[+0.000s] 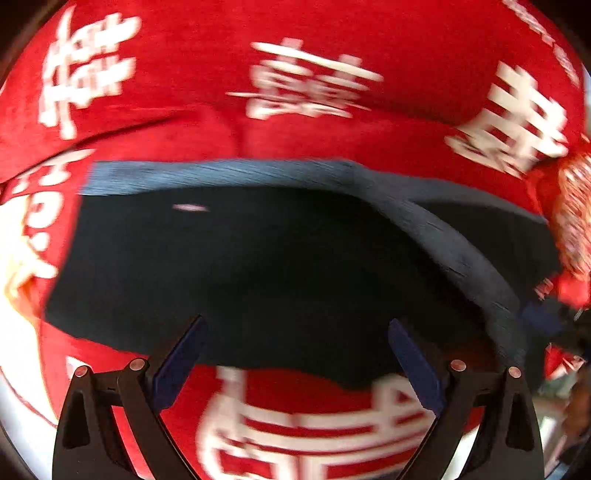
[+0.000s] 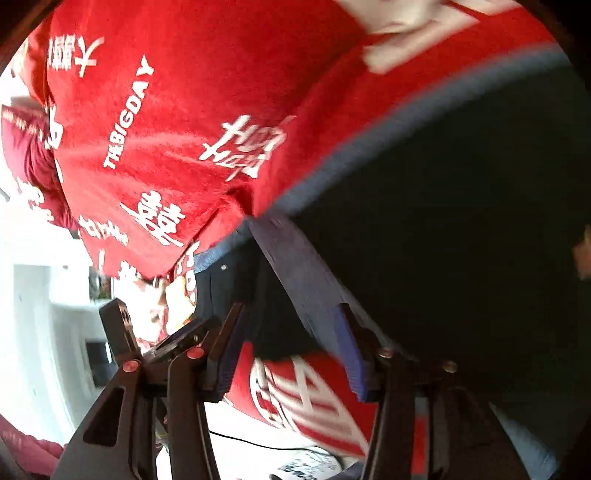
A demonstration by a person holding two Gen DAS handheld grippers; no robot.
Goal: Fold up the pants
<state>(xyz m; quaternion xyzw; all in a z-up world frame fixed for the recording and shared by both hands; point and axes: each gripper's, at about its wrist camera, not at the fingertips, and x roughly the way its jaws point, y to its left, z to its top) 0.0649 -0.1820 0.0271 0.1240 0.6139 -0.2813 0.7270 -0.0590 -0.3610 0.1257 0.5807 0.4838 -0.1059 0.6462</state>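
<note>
a: two grippers in shot, both hanging over one big red cloth (image 1: 314, 22) covered in white lettering. the dark pants (image 1: 258, 266) lie flat on it, dead centre of the left wrist view.

b: and the left gripper (image 1: 295, 332), what's it doing?

a: jaws spread wide, nothing between them. the blue pads (image 1: 177, 365) frame the near edge of the pants, with the lighter blue band (image 1: 221, 173) running along the far edge.

b: over to the right wrist view.

a: blurry one. the pants (image 2: 461, 229) fill the right side there, the same lighter band (image 2: 388, 125) cutting diagonally against the red cloth (image 2: 184, 92). you can read "the big day" on it.

b: right gripper (image 2: 291, 321)?

a: fingers parted, and a ribbed fold of dark fabric (image 2: 306, 269) runs down beside the right-hand pad (image 2: 351, 354). it looks close to touching, but i can't tell whether it's pinched. i'd call the jaws open.

b: background?

a: bright white room at the left edge, too washed out to read.
</note>
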